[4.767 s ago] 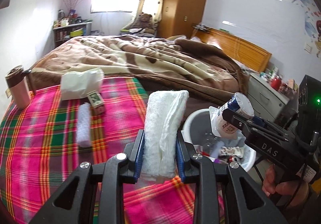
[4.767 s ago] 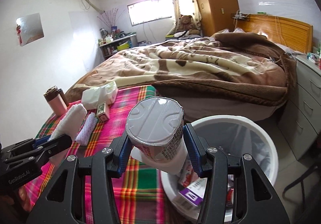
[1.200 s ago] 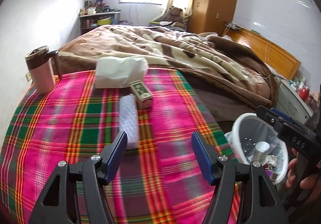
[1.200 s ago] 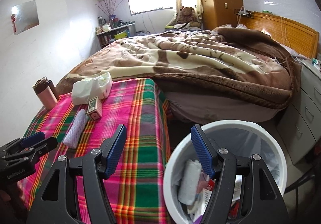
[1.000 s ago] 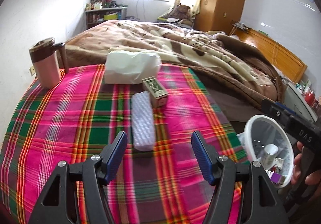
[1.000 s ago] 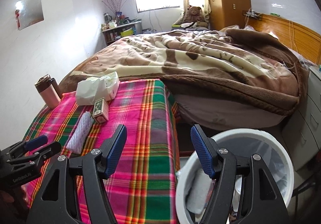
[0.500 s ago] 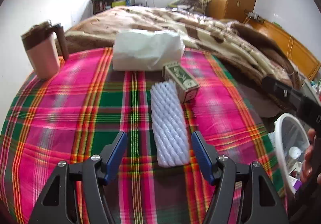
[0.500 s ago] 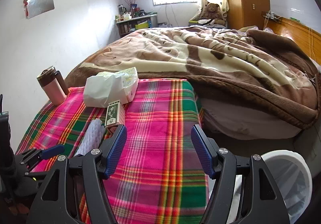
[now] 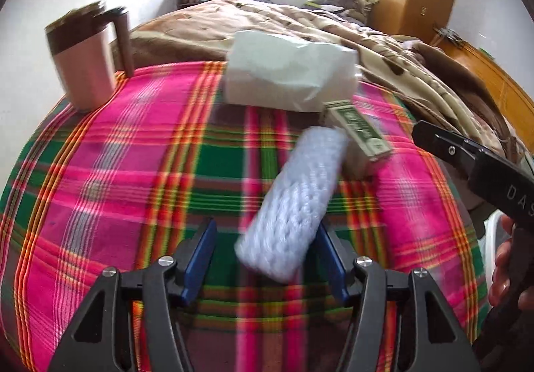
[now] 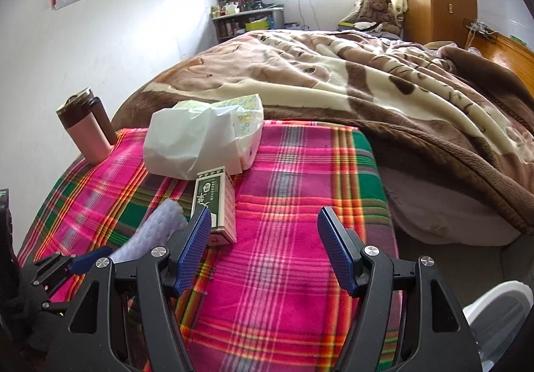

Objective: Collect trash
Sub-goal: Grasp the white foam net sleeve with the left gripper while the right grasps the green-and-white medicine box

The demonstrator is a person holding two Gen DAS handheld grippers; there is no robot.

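A pale, knobbly white roll [image 9: 293,202] lies slanted on the plaid cloth [image 9: 133,171]. Its near end sits between the blue pads of my left gripper [image 9: 263,258], whose jaws are closing. The right pad is at the roll's edge and a gap shows at the left pad. In the right wrist view the roll [image 10: 157,232] pokes up beside the left gripper [image 10: 76,263]. A green and white box [image 10: 215,202] lies just beyond the left pad of my right gripper [image 10: 265,238], which is open with nothing between its fingers. The same box [image 9: 360,138] touches the roll's far end.
A white tissue pack [image 10: 200,145] and a pink and brown mug [image 10: 86,128] stand at the back of the table. A white bin [image 10: 494,312] shows at the lower right, off the table's edge. A bed with a brown blanket [image 10: 367,88] lies behind.
Both grippers have moved forward and down toward the table. The left jaws came around the roll's near end and narrowed. The bin has slid toward the right edge of both views.
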